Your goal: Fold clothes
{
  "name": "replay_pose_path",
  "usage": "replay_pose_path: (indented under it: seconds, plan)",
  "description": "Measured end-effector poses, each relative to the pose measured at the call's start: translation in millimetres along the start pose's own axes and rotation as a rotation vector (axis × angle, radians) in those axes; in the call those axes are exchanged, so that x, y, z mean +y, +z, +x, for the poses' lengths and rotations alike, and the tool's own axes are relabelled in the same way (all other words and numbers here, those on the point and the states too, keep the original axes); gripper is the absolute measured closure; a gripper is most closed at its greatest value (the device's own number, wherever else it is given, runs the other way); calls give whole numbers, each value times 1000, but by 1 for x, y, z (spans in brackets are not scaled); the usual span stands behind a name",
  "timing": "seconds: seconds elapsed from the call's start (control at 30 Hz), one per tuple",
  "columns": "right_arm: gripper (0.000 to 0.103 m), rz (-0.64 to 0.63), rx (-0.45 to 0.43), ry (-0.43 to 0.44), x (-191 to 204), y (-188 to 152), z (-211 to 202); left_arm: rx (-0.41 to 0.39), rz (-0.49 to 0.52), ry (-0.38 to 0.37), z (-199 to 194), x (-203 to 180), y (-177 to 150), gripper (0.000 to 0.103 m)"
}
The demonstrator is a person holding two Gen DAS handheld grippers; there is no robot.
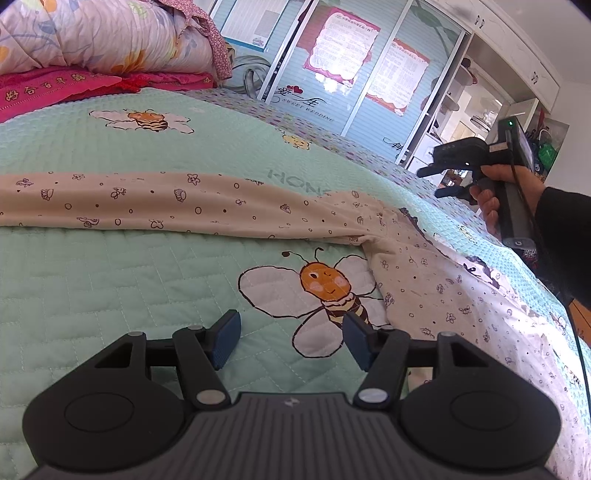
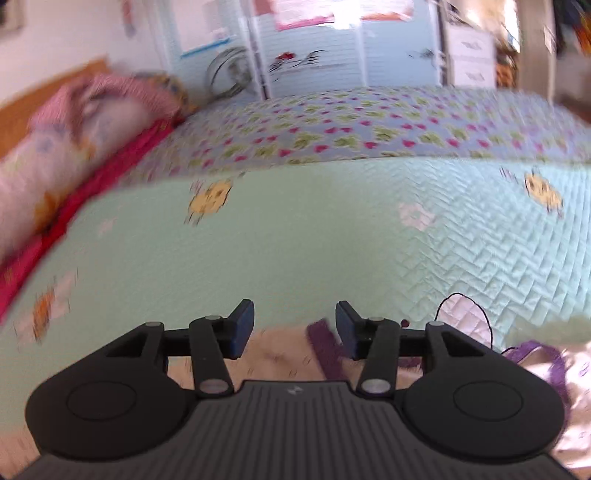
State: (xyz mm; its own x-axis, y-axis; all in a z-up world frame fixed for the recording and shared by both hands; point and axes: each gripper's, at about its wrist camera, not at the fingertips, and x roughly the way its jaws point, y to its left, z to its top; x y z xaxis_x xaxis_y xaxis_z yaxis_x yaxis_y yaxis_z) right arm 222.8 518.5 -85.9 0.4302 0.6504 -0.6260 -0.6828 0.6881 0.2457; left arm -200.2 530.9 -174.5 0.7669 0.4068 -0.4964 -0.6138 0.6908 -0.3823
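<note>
A cream printed garment (image 1: 207,199) lies spread on the bed, one long band running from the left edge across the mint quilt (image 1: 110,280) and another part turning down along the right side toward the near corner, with a bunched crease where the two meet. Purple trim edges it on the right. A large bee print (image 1: 325,291) on the quilt sits in the angle between the two parts.

Beyond the garment, a rolled floral duvet (image 1: 110,33) rests on a pink cover (image 1: 55,88) at the head of the bed, well apart from the cloth. Nothing lies on the quilt between.

The left gripper (image 1: 291,341) hovers over the bee print, jaws apart and empty, with the cloth's lower part just beside its right finger. The right gripper (image 2: 294,328), held by a hand (image 1: 491,199) in a dark sleeve, hangs off the bed's right side; its jaws stand apart with nothing between the pads, and cream cloth with a purple strip (image 2: 325,347) lies below them in a blurred view.

Open quilt stretches left and ahead; the far bed edge meets sliding wardrobe doors (image 1: 332,74).
</note>
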Motion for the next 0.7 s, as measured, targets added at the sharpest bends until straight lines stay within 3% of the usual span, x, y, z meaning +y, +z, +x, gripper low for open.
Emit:
replay_pose_path:
  seconds: [0.1,0.17,0.27,0.37,0.43,0.47,0.5,0.7]
  plan:
    - [52,40,1,26,-13,-3,0,1,3,2,1,-1,0,39]
    - [52,27,67,84,-14,-14,2,1,5,3,1,-1,0,39]
    - [54,-6,144,94,-8,-36,15,1,7,4,1,-1,-1,39]
    - [79,8,187,116,1,-51,36,1,9,4,1,-1,-1,38]
    - [85,-22,183,99,14,-54,47,0,6,2,1,0,-1,38]
    - [97,-49,184,78,22,-55,53,0,5,1,1,0,-1,38]
    - [102,-74,184,62,30,-53,58,0,3,-1,1,0,-1,38]
    - [102,-75,109,37,47,-14,76,0,-3,-7,1,0,0,37]
